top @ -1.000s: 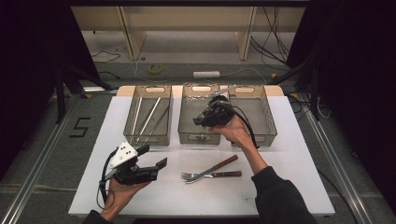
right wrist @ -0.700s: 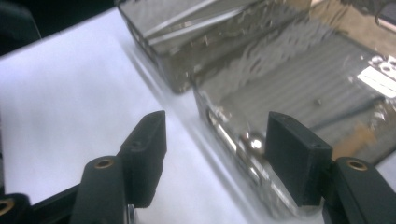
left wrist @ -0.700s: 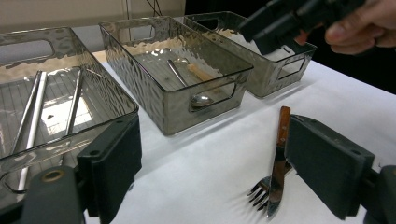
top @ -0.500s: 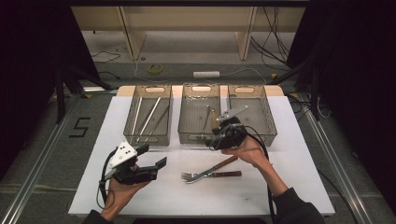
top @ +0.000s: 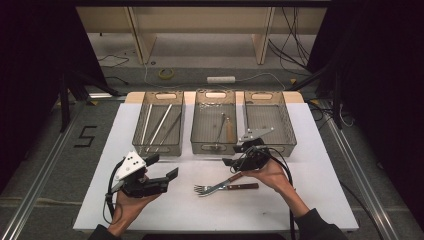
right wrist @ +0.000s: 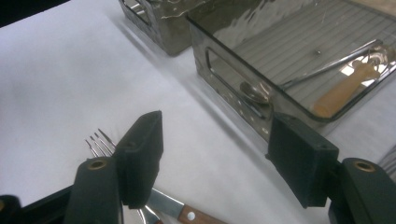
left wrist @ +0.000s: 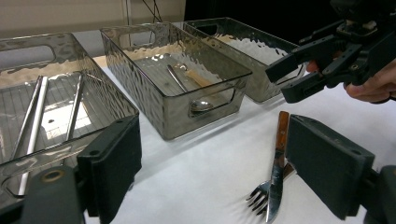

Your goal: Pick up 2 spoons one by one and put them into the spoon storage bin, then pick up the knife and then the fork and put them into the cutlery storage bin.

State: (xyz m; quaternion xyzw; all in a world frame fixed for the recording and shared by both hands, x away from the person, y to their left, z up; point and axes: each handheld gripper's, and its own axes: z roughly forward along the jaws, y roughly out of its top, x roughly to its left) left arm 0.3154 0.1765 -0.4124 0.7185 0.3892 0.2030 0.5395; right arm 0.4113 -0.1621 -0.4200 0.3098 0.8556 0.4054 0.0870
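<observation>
Right gripper: jaws spread, just been opening, nothing btwn them; hovers over handle ends of fork & knife, crossed on white table, near front of mid tray. Left gripper: spread, empty, well apart to left. Step, prob.: pick one piece. Tip: drop lower, straddle one handle only, clear of the crossing, then close.

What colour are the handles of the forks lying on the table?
Reddish-brown wood on the forks, clearest in the left gripper view.
</observation>
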